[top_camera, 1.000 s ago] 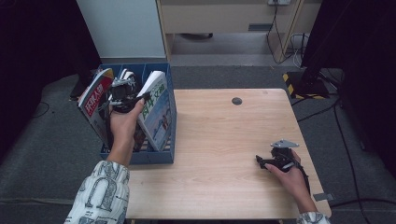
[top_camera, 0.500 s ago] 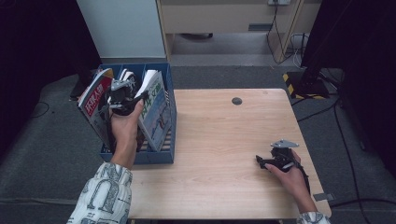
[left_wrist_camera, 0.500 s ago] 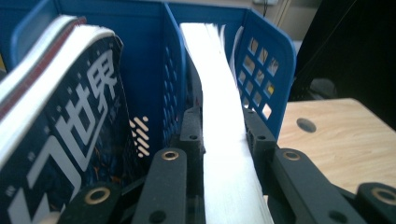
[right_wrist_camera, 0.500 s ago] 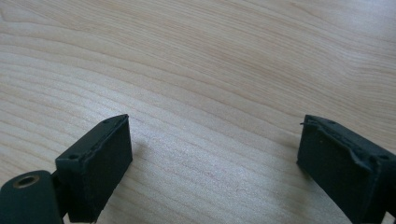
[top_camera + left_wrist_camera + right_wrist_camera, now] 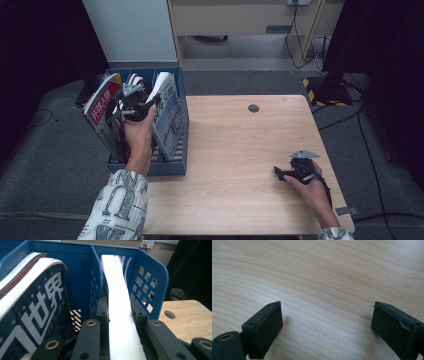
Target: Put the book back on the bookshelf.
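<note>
A blue file rack [image 5: 172, 167] stands off the table's left edge with magazines upright in it. My left gripper [image 5: 131, 102] reaches into it from above. In the left gripper view my left gripper [image 5: 118, 302] is shut on the white page edge of a thick book [image 5: 120, 322], which stands between a divider and the rack's perforated end wall [image 5: 150, 285]. A dark blue magazine [image 5: 37, 310] with white characters leans at its left. My right gripper [image 5: 280, 174] lies on the wooden table [image 5: 235, 145] near the front right. In its own view the right gripper [image 5: 327, 315] is open over bare wood.
A red-covered magazine [image 5: 102, 107] leans in the rack's left compartment and a greenish one [image 5: 167, 115] in the right. A round cable hole [image 5: 254, 108] sits near the table's far edge. Cables and a black stand base [image 5: 332, 92] lie on the floor at the right.
</note>
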A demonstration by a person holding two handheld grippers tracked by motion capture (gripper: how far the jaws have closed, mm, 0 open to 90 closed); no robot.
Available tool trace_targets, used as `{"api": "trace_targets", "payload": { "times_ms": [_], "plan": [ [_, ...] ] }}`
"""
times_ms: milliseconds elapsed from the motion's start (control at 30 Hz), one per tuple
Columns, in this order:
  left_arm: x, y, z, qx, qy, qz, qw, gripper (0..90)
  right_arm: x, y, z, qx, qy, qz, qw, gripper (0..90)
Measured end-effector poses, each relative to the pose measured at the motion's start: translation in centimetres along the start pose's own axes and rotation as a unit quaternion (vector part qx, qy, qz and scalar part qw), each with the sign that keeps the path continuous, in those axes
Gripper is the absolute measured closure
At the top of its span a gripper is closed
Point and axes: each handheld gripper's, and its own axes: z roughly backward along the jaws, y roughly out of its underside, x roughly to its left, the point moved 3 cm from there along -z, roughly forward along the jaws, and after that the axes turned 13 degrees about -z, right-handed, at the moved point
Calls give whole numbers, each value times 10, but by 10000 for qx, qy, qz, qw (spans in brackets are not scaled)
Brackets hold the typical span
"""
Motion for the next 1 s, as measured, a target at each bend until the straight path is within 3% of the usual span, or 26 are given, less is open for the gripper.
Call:
{"api": "trace_targets", "payload": {
  "times_ms": [133, 467, 667, 1000],
  "plan": [
    [3, 0, 0, 20, 42, 112, 9999, 730, 0, 0, 0, -6, 8, -11, 10000, 103],
    [5, -8, 3, 389, 185, -45, 9991, 674, 1, 0, 0, -14, 11, -33, 10000, 103],
    [8, -8, 5, 379, 300, 25, 9988, 599, 1, 0, 0, -15, 11, -31, 10000, 103],
    [15, -7, 11, 241, 515, 35, 9984, 388, 1, 0, 0, -2, 17, -46, 10000, 103]
  ]
}}
